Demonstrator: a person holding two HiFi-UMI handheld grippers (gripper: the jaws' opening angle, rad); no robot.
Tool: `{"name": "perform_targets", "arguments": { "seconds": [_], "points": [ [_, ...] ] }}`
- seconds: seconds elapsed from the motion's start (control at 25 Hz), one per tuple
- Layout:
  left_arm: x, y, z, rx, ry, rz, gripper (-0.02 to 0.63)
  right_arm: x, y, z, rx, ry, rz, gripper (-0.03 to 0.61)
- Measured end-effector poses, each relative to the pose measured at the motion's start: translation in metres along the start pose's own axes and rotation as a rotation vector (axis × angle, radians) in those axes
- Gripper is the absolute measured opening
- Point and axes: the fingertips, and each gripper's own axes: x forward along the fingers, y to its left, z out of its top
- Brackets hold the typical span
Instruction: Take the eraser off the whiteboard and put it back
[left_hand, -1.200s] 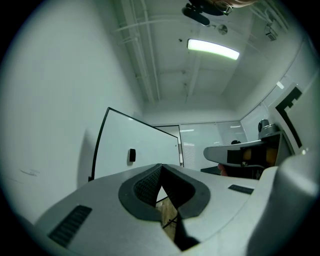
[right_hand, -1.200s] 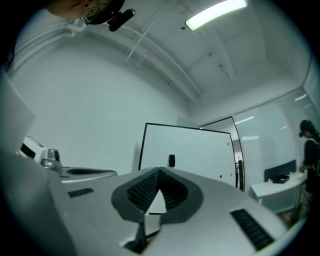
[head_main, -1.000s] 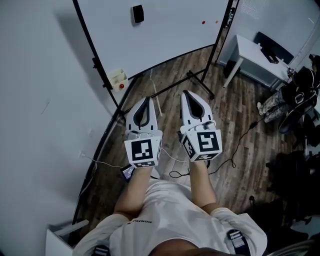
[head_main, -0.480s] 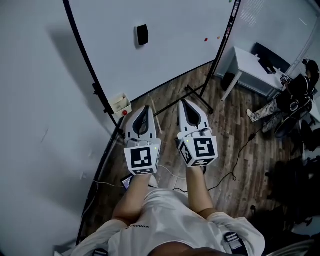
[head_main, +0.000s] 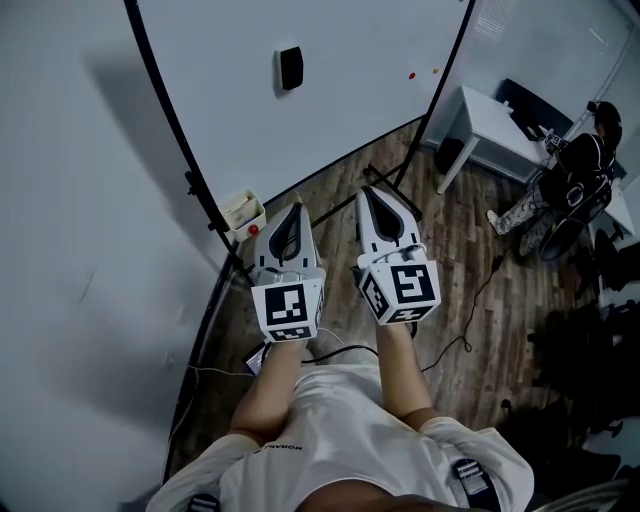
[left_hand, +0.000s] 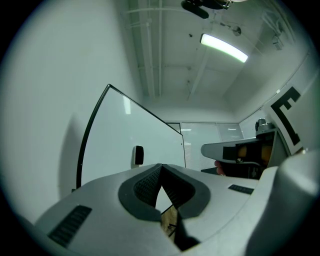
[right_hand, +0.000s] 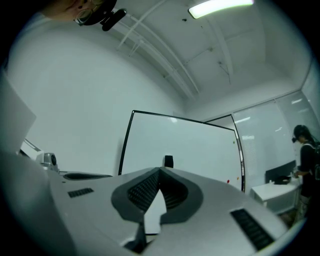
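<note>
**A:** jaws doing anything?

**B:** nope, left gripper (head_main: 292, 206) and right gripper (head_main: 370, 190) are both pinched together with nothing in them.

**A:** and the eraser (head_main: 291, 68)?

**B:** stuck on the whiteboard (head_main: 370, 50), bit left of its middle, well apart from both tips.

The whiteboard (head_main: 340, 60) stands ahead of the left gripper (head_main: 292, 210), a black eraser (head_main: 291, 68) stuck on it. On the wood floor (head_main: 440, 230), a white table (head_main: 490, 115) stands well right of the right gripper (head_main: 370, 192).
</note>
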Motion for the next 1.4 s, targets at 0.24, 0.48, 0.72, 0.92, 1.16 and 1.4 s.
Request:
{"name": "perform_targets", "arguments": {
  "seconds": [0.24,0.48,0.72,0.92,1.16,1.4],
  "points": [
    [0.005,0.009,-0.004,0.009,-0.003,0.009,0.003,0.013,0.004,-0.006,0.006,0.006,0.013,0.005],
    [0.018,0.01,-0.011,0.022,0.002,0.03,0.003,0.026,-0.004,-0.014,0.022,-0.001,0.037,0.005],
    [0.051,0.012,-0.014,0.053,0.006,0.06,0.003,0.057,-0.032,-0.016,0.043,-0.005,0.044,0.005],
    [0.077,0.013,-0.017,0.061,0.002,0.078,0.002,0.077,-0.048,-0.012,0.042,-0.023,0.067,0.005],
    [0.104,0.023,-0.026,0.07,-0.003,0.1,0.002,0.112,-0.047,-0.025,0.037,0.005,0.116,0.005],
    [0.128,0.036,-0.028,0.089,-0.012,0.13,0.003,0.143,-0.046,-0.031,0.054,0.009,0.17,0.006]
  ]
}}
